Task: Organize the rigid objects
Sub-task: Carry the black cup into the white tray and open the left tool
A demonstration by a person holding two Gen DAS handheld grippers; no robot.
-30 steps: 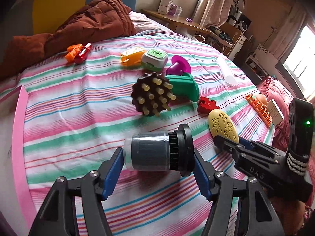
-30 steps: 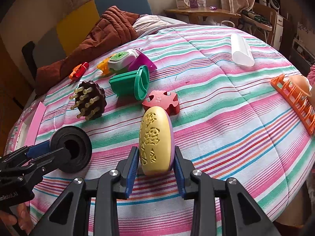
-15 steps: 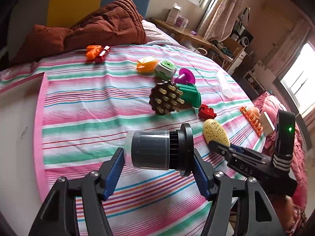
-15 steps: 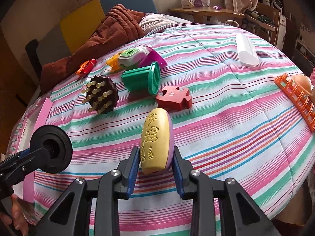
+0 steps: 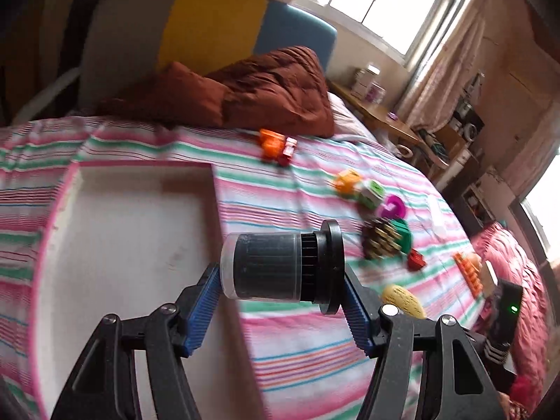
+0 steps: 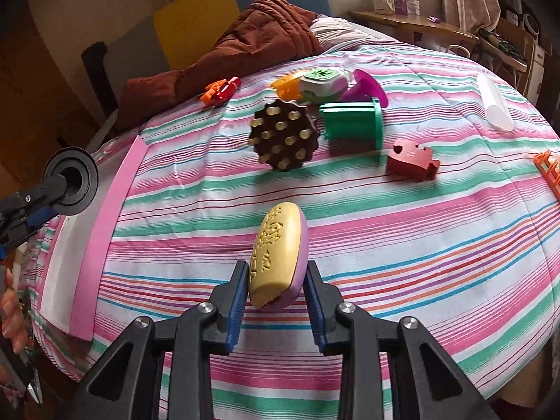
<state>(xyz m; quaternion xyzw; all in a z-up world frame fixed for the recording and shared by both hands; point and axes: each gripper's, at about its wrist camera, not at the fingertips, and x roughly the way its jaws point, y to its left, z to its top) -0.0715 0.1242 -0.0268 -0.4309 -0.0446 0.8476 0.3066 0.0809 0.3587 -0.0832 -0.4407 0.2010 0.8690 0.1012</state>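
Status at this frame: early in the job, by my read. The white tray (image 5: 115, 245) with the pink rim sat at the edge of the bed (image 6: 402, 245), and the part I could see held nothing yet.

My left gripper (image 5: 283, 301) pinched the black cylinder (image 5: 280, 266) end to end, clear cap on one pad, flange on the other. It hung above the tray's right rim, not set down.

My right gripper (image 6: 276, 301) had just been closing on the yellow oval (image 6: 278, 255), which sat between the pads and looked lifted off the bed, near the front edge and still well short of the tray.

Left loose on the bed: brown peg disc (image 6: 283, 140), green spool (image 6: 353, 124), red puzzle piece (image 6: 413, 159), magenta funnel (image 6: 367, 87), green-and-white block (image 6: 323, 82), orange block (image 6: 287, 85), the orange-red pair (image 6: 220, 92) by the brown quilt (image 6: 245, 42), a clear tube (image 6: 495, 105), and an orange rack (image 6: 547, 171) at the far right edge.

So two in hand, none placed, at least nine to go. I assumed the tray was the target; nothing in view confirmed that.
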